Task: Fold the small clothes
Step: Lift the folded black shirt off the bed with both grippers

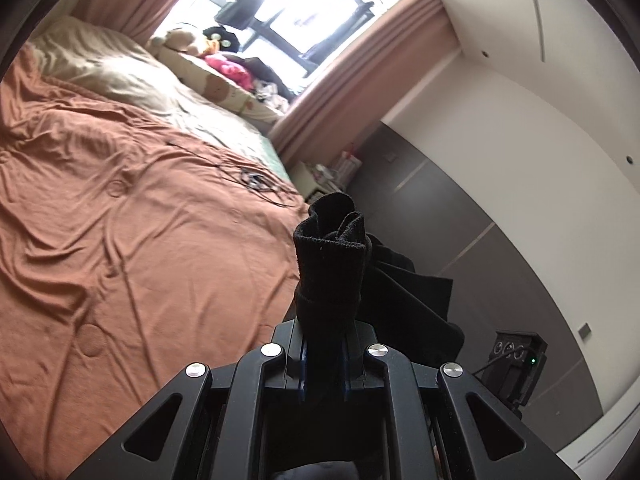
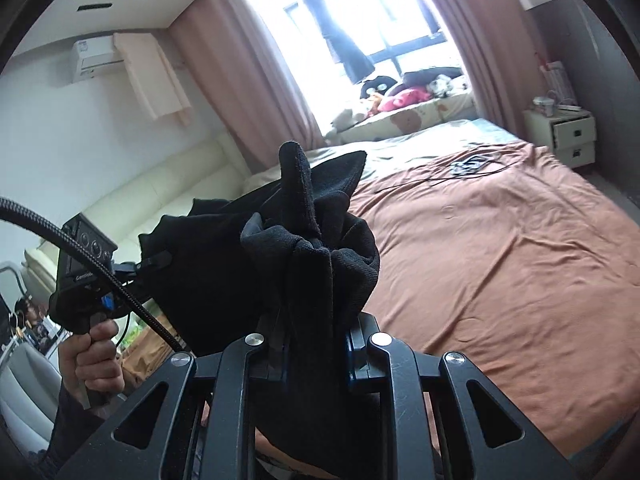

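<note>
A black knit garment (image 1: 330, 264) is held in the air between both grippers, above the bed. My left gripper (image 1: 325, 340) is shut on a ribbed, bunched end of it that sticks up past the fingers. My right gripper (image 2: 316, 344) is shut on another bunched part of the garment (image 2: 312, 248), which spreads left toward the other gripper's body (image 2: 86, 264). The fingertips of both grippers are hidden by the cloth. The rest of the garment hangs to the right in the left wrist view (image 1: 416, 292).
An orange-brown bedspread (image 1: 132, 220) covers the bed (image 2: 500, 248) below. A black cable and glasses lie on it (image 1: 256, 180). Pillows and toys sit by the window (image 1: 224, 60). A white bedside cabinet (image 2: 568, 136) stands by the wall. A person's hand (image 2: 94, 364) holds the left gripper.
</note>
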`<state>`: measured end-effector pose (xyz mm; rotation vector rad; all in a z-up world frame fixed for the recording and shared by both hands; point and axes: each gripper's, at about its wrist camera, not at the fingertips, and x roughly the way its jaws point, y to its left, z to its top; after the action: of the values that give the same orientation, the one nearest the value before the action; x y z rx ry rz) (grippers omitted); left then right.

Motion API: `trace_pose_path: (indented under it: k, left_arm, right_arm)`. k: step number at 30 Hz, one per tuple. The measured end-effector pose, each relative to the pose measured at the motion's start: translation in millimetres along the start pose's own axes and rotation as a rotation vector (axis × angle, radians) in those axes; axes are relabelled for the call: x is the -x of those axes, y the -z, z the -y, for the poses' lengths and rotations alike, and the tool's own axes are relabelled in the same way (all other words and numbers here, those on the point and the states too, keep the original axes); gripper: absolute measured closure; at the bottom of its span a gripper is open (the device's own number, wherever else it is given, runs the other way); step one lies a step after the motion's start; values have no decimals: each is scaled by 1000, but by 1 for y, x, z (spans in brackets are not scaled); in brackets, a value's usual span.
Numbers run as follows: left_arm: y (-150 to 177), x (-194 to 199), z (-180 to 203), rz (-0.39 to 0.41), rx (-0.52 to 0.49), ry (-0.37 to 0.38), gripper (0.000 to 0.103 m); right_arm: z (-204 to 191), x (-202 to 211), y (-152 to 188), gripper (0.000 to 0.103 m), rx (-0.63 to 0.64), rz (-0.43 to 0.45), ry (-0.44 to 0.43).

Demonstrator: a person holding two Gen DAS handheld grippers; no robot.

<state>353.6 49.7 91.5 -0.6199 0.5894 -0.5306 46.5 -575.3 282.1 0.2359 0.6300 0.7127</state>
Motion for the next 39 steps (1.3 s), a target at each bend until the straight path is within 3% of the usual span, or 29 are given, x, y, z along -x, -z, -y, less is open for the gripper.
trace_pose_path:
  k: [8,20,31,39]
  left_arm:
    - [21,-26,71,-55,-70,74,91]
    - [29,-114,159,-167,-190,174,91]
    - [46,-219,202,-274,-225,286,91]
    - [61,-290,229,-366,-237,344,91]
  right_arm:
    - [17,85,-5,87,6,47,58]
    - [70,166,-7,87,14,127,128]
    - [98,204,-12,87,31,117,276]
    - [93,200,-26,88,2,100,388]
